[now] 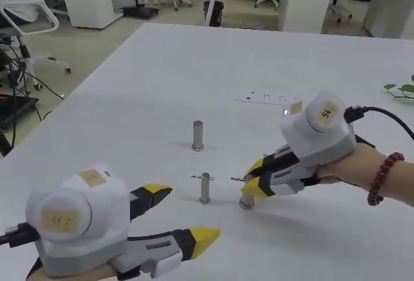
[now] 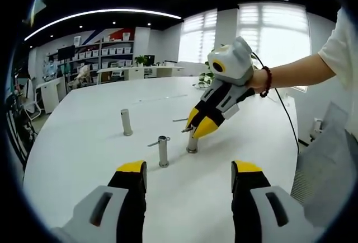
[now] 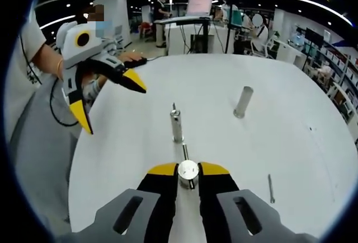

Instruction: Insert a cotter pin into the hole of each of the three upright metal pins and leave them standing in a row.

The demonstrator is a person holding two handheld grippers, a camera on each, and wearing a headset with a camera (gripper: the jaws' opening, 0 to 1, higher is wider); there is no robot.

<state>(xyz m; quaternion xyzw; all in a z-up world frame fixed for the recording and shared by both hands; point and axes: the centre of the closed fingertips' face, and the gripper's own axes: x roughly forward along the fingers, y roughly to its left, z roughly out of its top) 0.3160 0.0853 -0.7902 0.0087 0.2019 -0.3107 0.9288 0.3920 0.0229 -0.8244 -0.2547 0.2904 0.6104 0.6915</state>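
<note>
Cotter pin (image 1: 238, 179) in right tool (image 1: 253, 179), by pin (image 1: 246, 201)

Found upright on the table (image 1: 129, 119), in a row, the far pin (image 1: 198, 135) behind the middle pin (image 1: 205, 190) with a cotter (image 1: 196, 177) through it, the near pin (image 1: 246, 202) just right of that between the right gripper's (image 1: 251, 179) jaws, the left gripper (image 1: 186, 212) in front, a power strip (image 1: 268, 96) well behind.

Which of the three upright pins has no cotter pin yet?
The far pin: bare top. The middle pin carries a cotter pin; the right gripper holds another at the third pin.
</note>
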